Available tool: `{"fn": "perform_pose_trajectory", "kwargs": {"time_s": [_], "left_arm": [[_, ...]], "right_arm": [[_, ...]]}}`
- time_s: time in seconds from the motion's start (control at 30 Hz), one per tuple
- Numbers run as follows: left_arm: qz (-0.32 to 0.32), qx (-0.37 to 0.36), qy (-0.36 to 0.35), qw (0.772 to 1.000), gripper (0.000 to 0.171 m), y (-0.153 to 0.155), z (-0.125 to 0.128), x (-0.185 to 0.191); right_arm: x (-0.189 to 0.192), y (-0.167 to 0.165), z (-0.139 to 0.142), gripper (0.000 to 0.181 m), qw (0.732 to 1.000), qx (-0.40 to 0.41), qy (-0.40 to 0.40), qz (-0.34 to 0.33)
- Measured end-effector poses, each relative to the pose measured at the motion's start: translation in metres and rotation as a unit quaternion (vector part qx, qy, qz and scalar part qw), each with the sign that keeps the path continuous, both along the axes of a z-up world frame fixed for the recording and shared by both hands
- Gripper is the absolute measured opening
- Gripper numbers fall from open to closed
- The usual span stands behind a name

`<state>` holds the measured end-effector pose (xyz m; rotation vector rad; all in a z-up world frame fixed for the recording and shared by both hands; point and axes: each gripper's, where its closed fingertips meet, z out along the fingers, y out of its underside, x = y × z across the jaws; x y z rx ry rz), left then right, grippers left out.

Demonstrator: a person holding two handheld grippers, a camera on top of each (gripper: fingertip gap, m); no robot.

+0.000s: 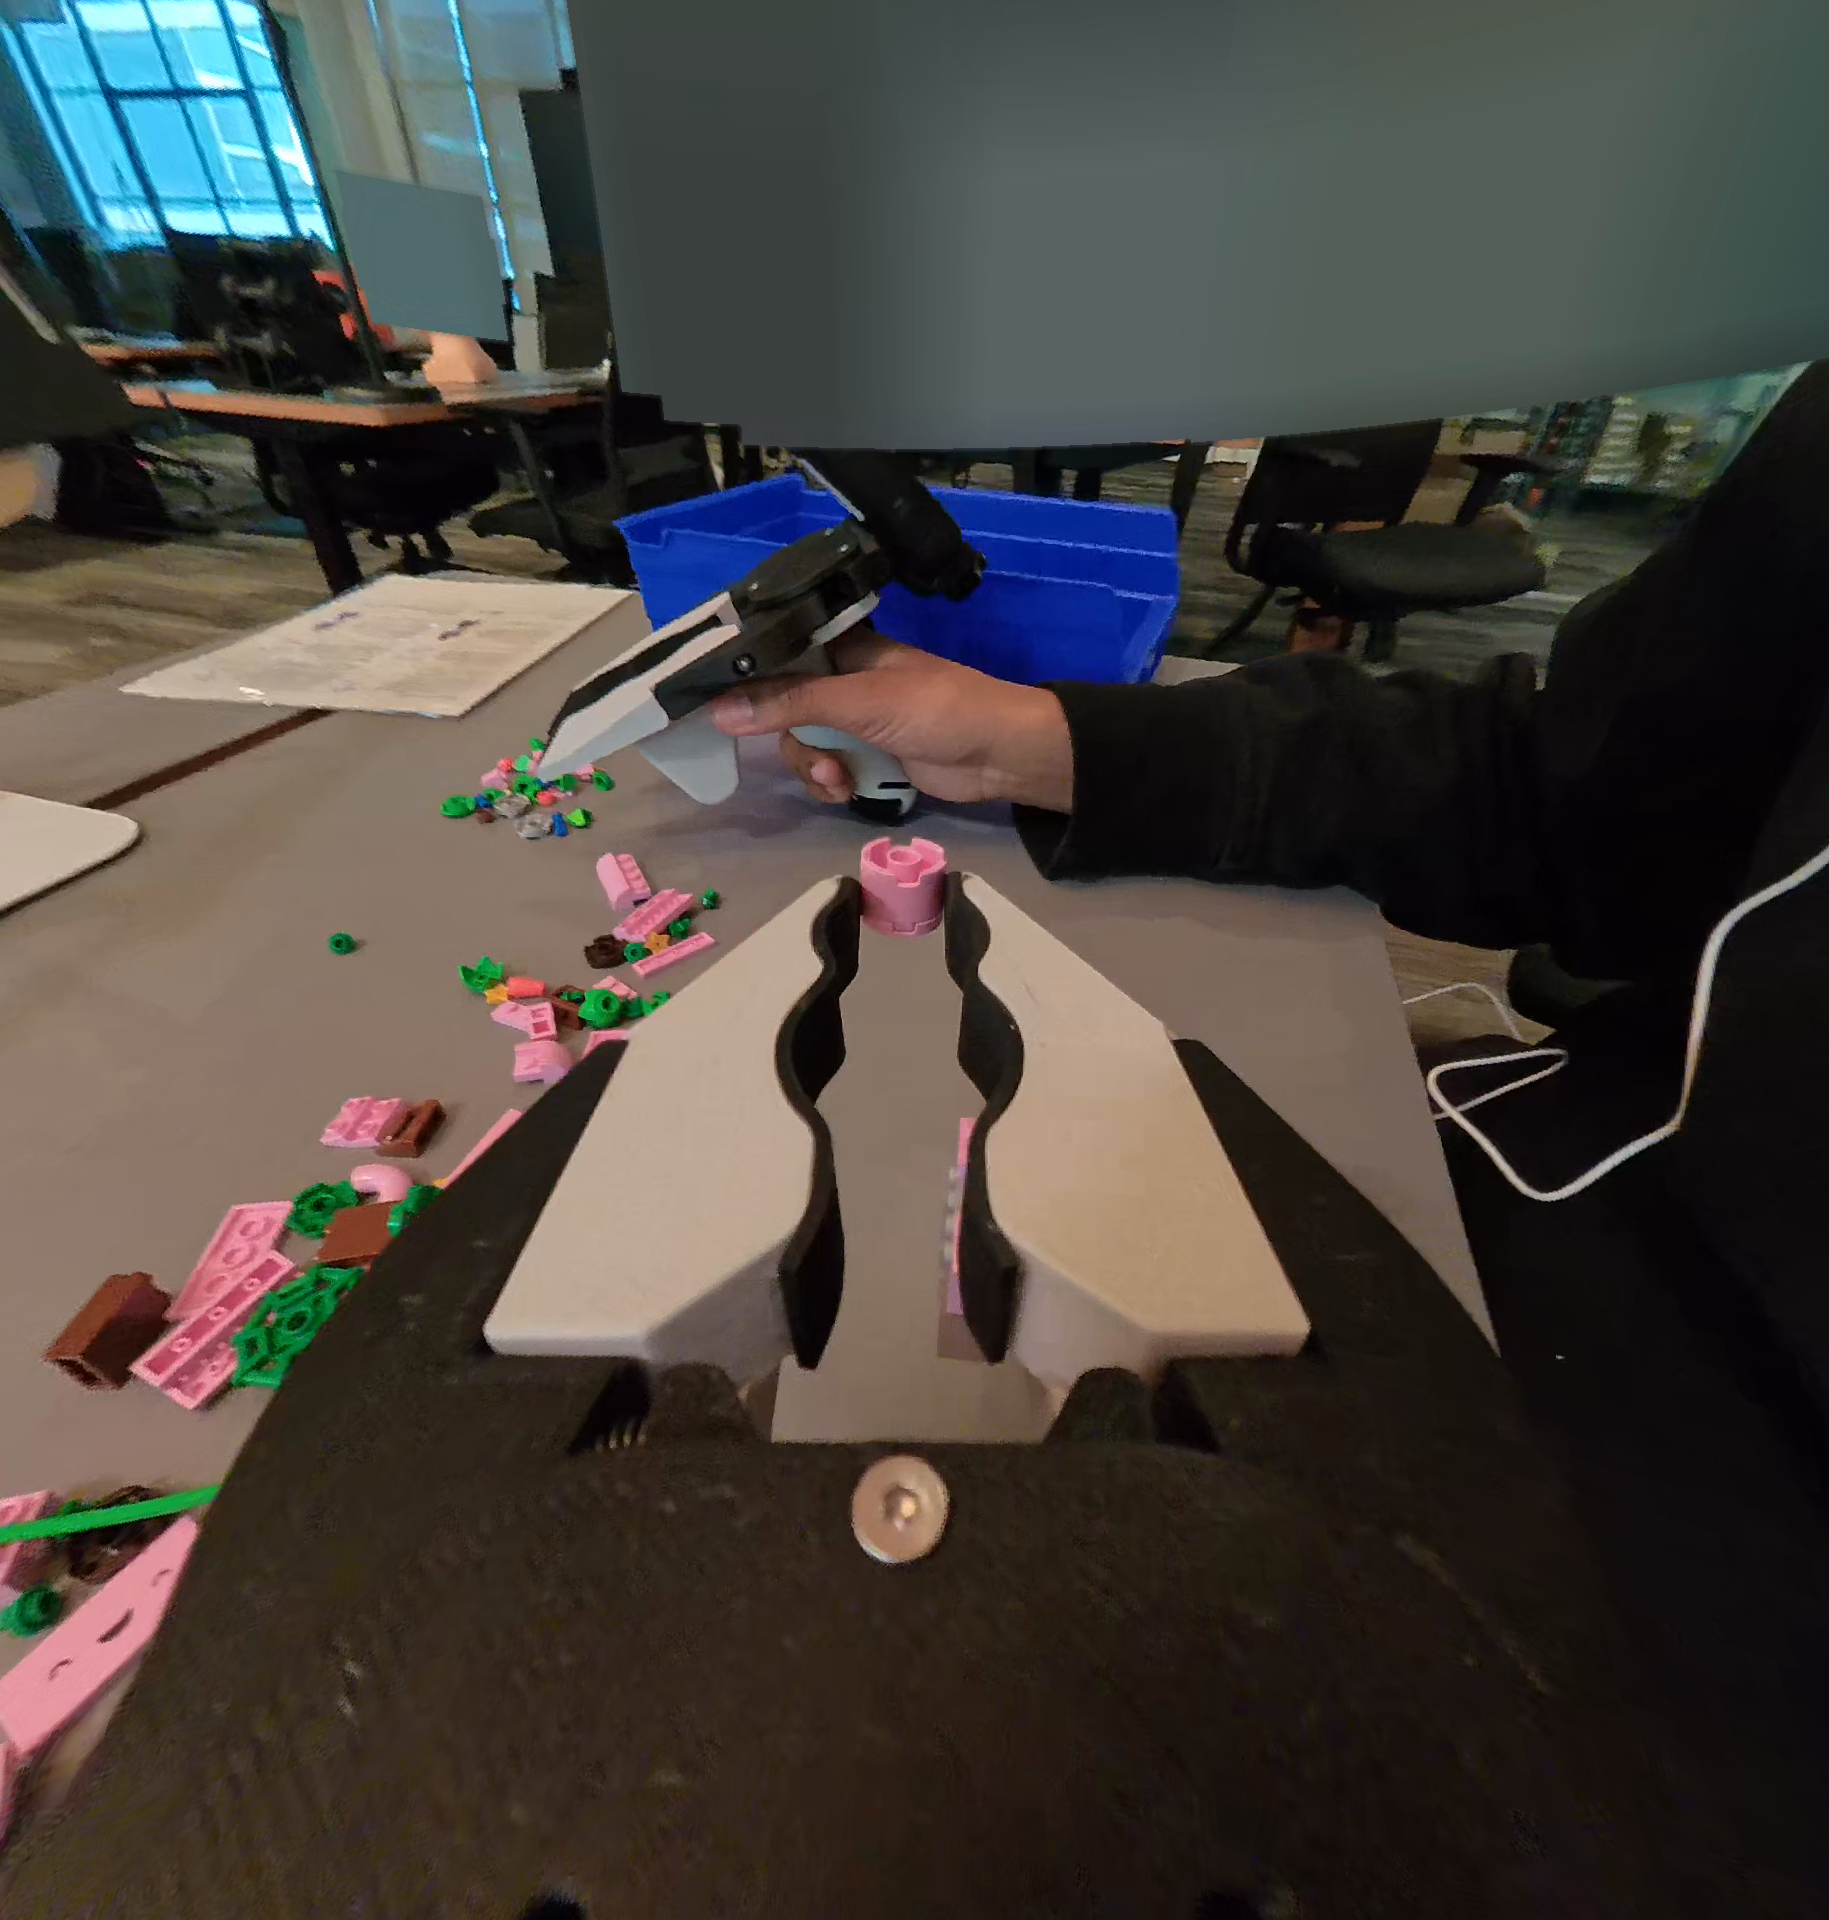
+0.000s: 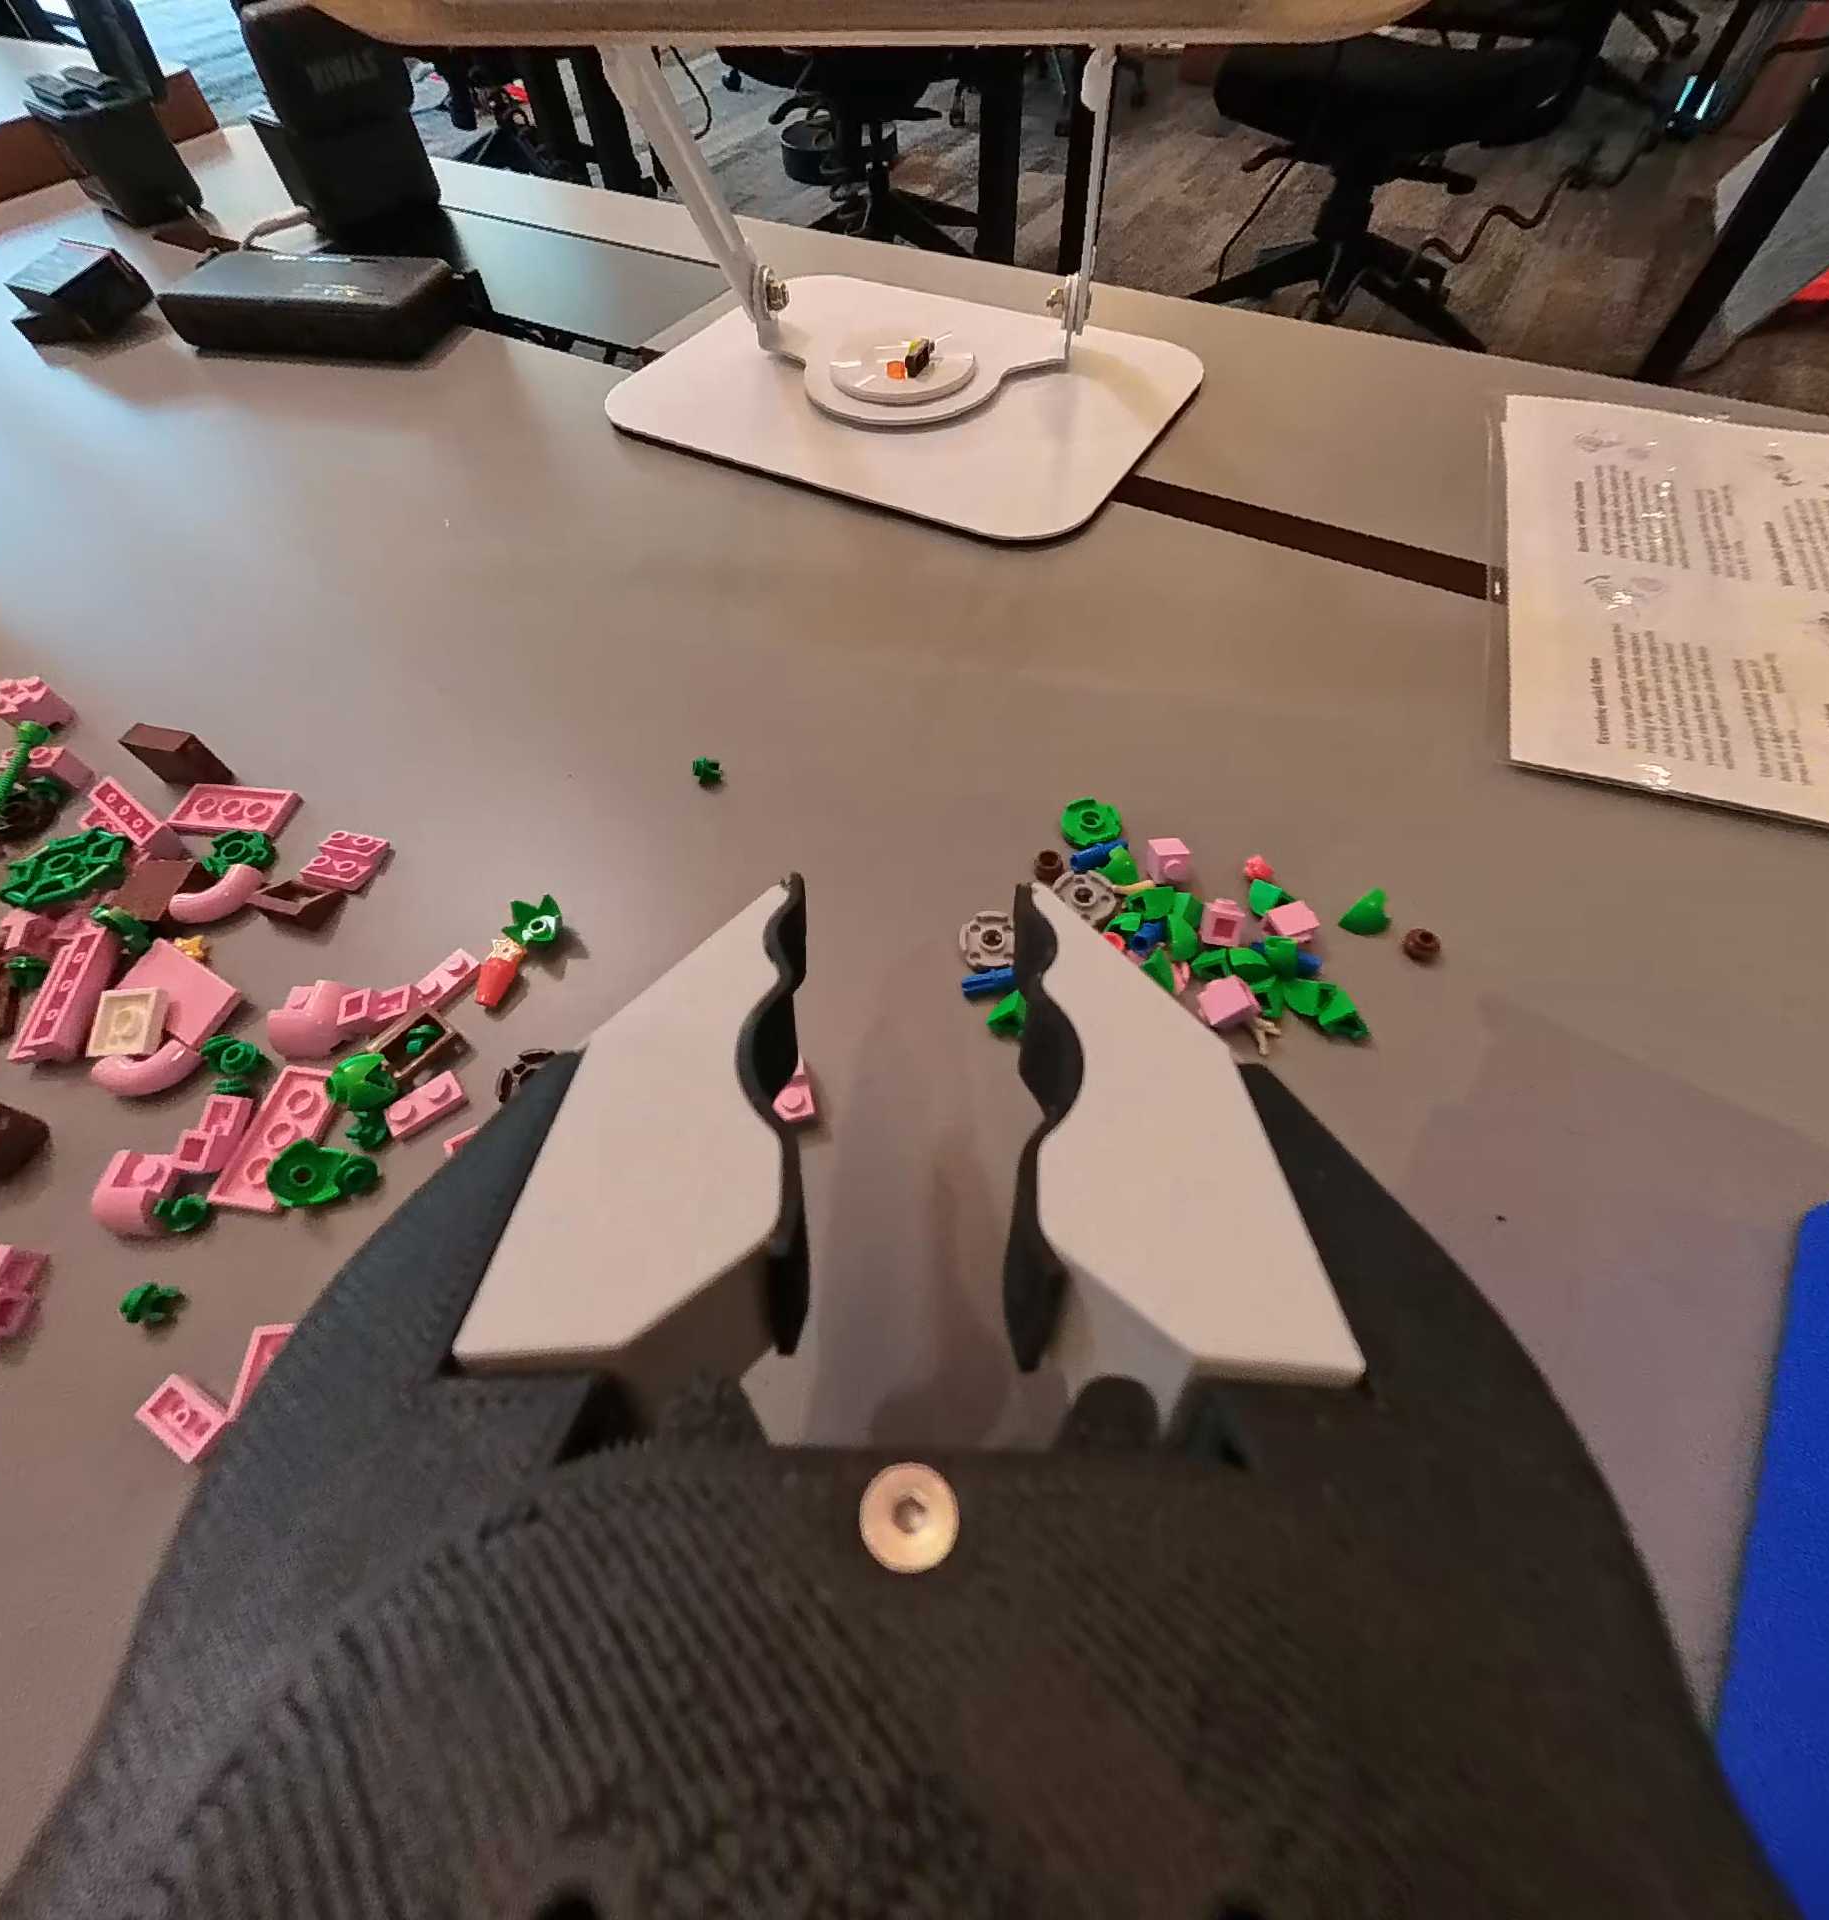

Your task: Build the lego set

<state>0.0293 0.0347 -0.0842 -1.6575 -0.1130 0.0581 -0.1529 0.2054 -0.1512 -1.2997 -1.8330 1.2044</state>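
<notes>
A round pink plastic Lego brick (image 1: 902, 886) sits pinched upright between the tips of the left gripper (image 1: 899, 894), above the grey table (image 1: 214, 997). The right gripper (image 2: 915, 904) hangs empty, jaws apart, just beside a pile of small green and pink Lego pieces (image 2: 1216, 951).

1. The left gripper (image 1: 897, 883) has two pale grey wedge-shaped fingers (image 1: 681, 1122) with wavy black inner pads, set in a rough black printed body.
2. A round silver screw (image 1: 899, 1509) sits at the near centre of that body.
3. The right gripper (image 2: 915, 904) is built alike, with its own silver screw (image 2: 908, 1518).
4. The person wears a black long sleeve (image 1: 1294, 769); a thin white cable (image 1: 1616, 1132) runs across the dark clothing.
</notes>
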Motion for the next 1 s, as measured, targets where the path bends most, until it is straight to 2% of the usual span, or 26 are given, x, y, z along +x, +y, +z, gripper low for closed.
{"fn": "perform_pose_trajectory", "kwargs": {"time_s": [0.43,0.8,1.0], "left_arm": [[0.039,0.01,0.097,0.994,0.013,-0.005,0.012,0.002],[0.041,0.012,0.104,0.994,0.013,-0.005,0.013,0.003],[0.043,-0.002,0.086,0.995,0.013,-0.003,0.006,-0.002]], "right_arm": [[0.001,-0.002,0.0,0.039,1.0,0.006,0.002,0.005],[0.001,-0.002,0.0,0.039,1.0,0.004,0.003,0.004],[0.001,0.013,0.0,0.036,0.999,-0.024,-0.01,-0.025]]}}
